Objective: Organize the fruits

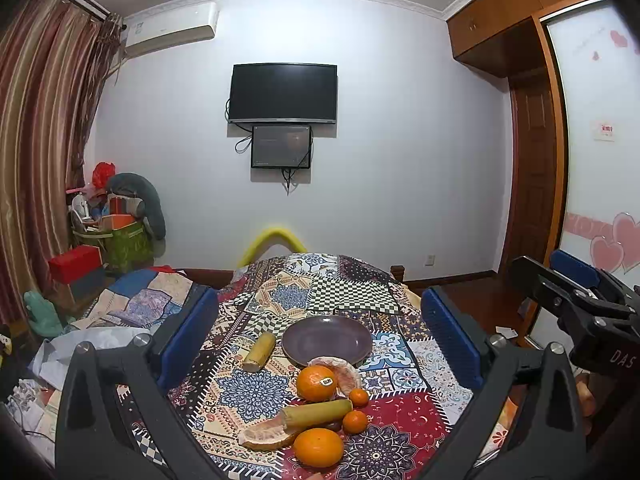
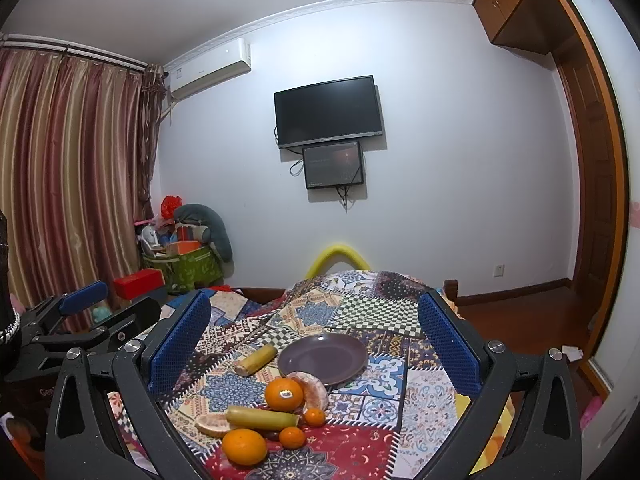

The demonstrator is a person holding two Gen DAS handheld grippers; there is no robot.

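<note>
**Ann:** From the left wrist, what lies ahead?

**Ben:** A desk [image 1: 420, 408] under a patchwork cloth. The left claw [image 1: 318, 332] hangs above it, spread wide, nothing between its blue pads [image 1: 188, 336]. A purple plate [image 1: 327, 339] sits in the middle, bare. Left of it lies a short yellow stick [image 1: 260, 351].

**Ann:** And the fruit?

**Ben:** Bunched near the camera. A stickered orange [image 1: 317, 382] sits just near of the plate, a peeled segment [image 1: 340, 372] leaning against it and overlapping the plate's rim. A long stick [image 1: 316, 412] lies across the pile, two small tangerines [image 1: 355, 421] to its right, another peeled piece [image 1: 266, 436] to its left, and a big orange [image 1: 319, 447] nearest. The right claw [image 1: 560, 276] pokes in from the right, off the desk.

**Ann:** Now the right wrist.

**Ben:** Same desk [image 2: 432, 400]. The right claw [image 2: 316, 344] is also wide apart and empty. The plate [image 2: 322, 358] lies centre, the short stick [image 2: 256, 359] to its left. The stickered orange [image 2: 284, 393] and segment [image 2: 314, 388] touch at the plate's near edge. Nearer come the long stick [image 2: 262, 418], tangerines [image 2: 292, 437], peeled piece [image 2: 210, 424] and big orange [image 2: 244, 447]. The left claw [image 2: 104, 304] shows at far left; I cannot tell its opening from here.
</note>
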